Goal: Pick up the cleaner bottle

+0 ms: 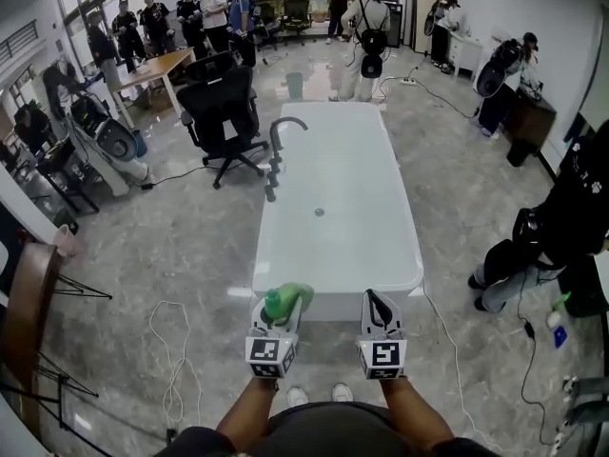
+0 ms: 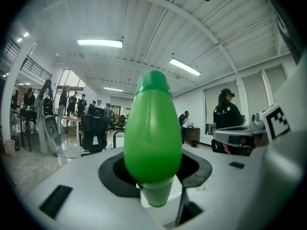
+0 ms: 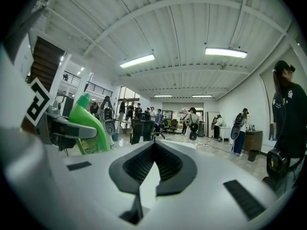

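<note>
The green cleaner bottle (image 1: 295, 295) is held off the floor in front of me, over the near end of the white bathtub (image 1: 333, 208). My left gripper (image 1: 279, 309) is shut on it. In the left gripper view the bottle (image 2: 152, 128) stands upright between the jaws and fills the middle, cap on top. My right gripper (image 1: 380, 304) hovers beside it to the right, shut, with nothing in it; its dark pads (image 3: 144, 164) meet at the tip. The right gripper view also has the bottle (image 3: 88, 128) at its left edge.
The bathtub has a dark faucet (image 1: 278, 150) on its left rim. A black office chair (image 1: 224, 112) stands beyond it on the left. A person sits on the floor at the right (image 1: 547, 236). White cables (image 1: 176, 350) lie on the floor. Several people stand at the back.
</note>
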A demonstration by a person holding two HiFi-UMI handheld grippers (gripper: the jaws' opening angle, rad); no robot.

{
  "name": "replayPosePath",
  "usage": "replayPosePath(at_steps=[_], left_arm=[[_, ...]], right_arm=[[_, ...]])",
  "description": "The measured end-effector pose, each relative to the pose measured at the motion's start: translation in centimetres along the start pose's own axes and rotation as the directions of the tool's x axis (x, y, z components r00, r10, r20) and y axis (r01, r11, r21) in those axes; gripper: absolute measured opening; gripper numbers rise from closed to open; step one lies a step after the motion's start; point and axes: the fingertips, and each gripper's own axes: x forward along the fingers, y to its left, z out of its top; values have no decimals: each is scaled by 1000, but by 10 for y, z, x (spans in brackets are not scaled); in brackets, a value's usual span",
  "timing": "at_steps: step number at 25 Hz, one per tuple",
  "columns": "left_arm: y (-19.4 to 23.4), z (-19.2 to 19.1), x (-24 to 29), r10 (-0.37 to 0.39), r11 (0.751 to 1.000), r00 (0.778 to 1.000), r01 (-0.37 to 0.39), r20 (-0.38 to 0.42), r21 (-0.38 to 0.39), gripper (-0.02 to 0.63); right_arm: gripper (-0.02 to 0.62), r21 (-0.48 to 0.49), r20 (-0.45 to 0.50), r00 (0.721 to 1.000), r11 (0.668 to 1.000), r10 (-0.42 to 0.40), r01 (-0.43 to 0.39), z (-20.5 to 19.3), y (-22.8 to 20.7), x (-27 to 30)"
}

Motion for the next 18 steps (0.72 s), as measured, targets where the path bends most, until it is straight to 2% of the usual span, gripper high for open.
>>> replayPosePath(at_steps=[9,14,18], left_arm=[[-2,2,0,-5,1000,1000,5,9,-4,189],[-1,-5,0,-11,1000,1000,11,13,-13,189],[3,-8,4,2,1000,1000,-2,-5,-10,189]], right_arm=[[17,-24,15,1000,1000,-6,7,-3,1,-2],[17,-5,16,1000,1000,-18,18,-5,2,-3],[17,-47,24,1000,999,-15,16,5,1,-1]])
